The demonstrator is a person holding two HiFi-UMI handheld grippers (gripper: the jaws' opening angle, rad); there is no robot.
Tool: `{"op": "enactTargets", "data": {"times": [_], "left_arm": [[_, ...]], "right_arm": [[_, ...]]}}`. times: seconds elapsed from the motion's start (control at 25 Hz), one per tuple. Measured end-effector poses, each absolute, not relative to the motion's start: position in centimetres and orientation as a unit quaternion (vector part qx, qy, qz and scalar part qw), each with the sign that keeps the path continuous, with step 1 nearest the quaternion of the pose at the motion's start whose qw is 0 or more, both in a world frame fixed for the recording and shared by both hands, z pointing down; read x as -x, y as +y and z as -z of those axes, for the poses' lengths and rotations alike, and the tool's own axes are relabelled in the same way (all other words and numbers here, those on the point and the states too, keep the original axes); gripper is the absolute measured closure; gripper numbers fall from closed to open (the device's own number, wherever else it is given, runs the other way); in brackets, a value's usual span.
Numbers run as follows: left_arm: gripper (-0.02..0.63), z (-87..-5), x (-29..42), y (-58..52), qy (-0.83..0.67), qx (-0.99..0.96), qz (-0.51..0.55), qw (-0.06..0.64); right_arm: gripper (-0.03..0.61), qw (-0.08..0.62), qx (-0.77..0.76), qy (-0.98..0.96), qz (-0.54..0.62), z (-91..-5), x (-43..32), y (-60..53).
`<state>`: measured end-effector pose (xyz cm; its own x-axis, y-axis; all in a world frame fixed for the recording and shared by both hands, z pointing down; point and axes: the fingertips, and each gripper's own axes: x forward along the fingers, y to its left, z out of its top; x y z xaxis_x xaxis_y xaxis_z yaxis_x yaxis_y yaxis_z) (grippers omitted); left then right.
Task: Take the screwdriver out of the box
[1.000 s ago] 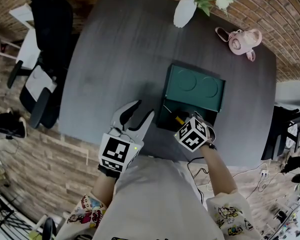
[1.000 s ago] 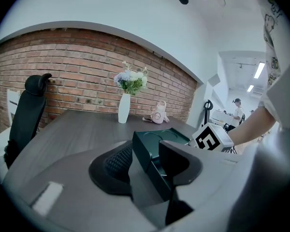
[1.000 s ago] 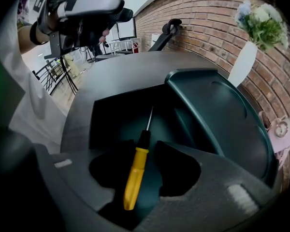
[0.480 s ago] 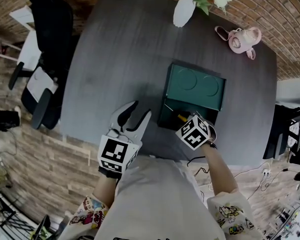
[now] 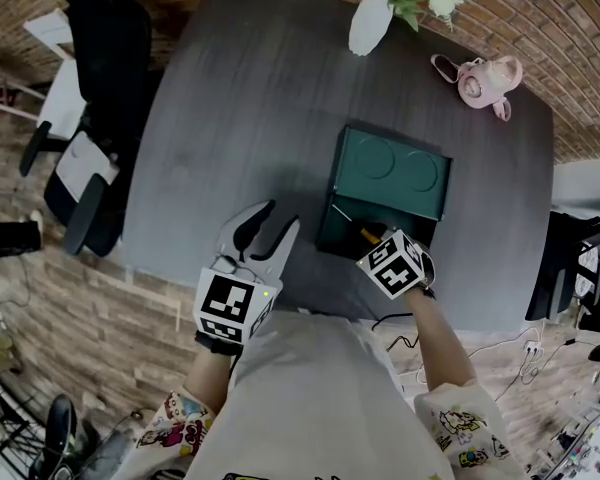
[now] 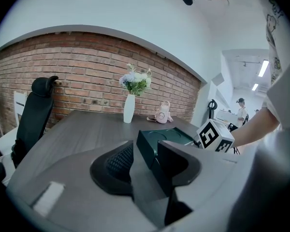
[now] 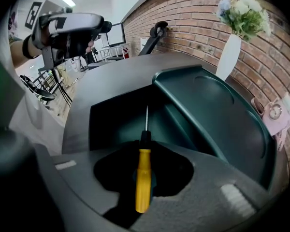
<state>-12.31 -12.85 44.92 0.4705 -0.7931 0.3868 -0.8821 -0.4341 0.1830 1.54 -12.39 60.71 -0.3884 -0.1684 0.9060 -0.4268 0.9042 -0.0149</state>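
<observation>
A dark green box [image 5: 390,173] stands open on the grey table [image 5: 240,98], its lid tipped back. Inside it lies a screwdriver [image 7: 143,173] with a yellow handle and a thin shaft, showing as a yellow speck [image 5: 365,234] in the head view. My right gripper [image 7: 145,178] points steeply down into the box and is shut on the handle; in the head view its marker cube hides the right gripper [image 5: 378,243] fingertips. My left gripper [image 5: 278,218] hovers left of the box, apart from it. Its jaws are closing with nothing between them, and past the left gripper [image 6: 145,161] I see the box [image 6: 164,141].
A white vase of flowers [image 5: 370,18] and a pink kettle-like thing [image 5: 480,78] stand at the table's far side. A black office chair [image 5: 100,58] stands to the left. The table's near edge runs just behind both grippers. Cables lie on the floor at right.
The right gripper's marker cube has rolled and shifted slightly right over the box. The left gripper's jaws stand a little narrower; that hand has hardly moved.
</observation>
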Motion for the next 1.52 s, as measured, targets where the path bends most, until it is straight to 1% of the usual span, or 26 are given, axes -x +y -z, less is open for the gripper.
{"op": "enactTargets", "data": {"times": [0.52,0.72,1.08,1.52], "left_arm": [[0.495,-42.9,12.7,-12.9,-0.508,-0.839,-0.119,0.154],[0.503,-42.0,12.5,-12.7,-0.509,-0.841,-0.114,0.143],[0.535,-40.0,12.0,-12.7,-0.502,-0.851,-0.108,0.114],[0.568,-36.8,10.6,-13.4,-0.485,-0.866,-0.084,0.083]], "right_arm": [[0.502,0.485,-0.217,-0.839,-0.113,-57.3,-1.5,-12.3],[0.502,0.45,-0.249,-0.85,-0.112,-54.4,-1.7,-12.8],[0.502,0.374,-0.306,-0.87,-0.097,-48.4,-2.4,-14.2],[0.502,0.276,-0.407,-0.867,-0.079,-41.1,-6.2,-14.9]]}}
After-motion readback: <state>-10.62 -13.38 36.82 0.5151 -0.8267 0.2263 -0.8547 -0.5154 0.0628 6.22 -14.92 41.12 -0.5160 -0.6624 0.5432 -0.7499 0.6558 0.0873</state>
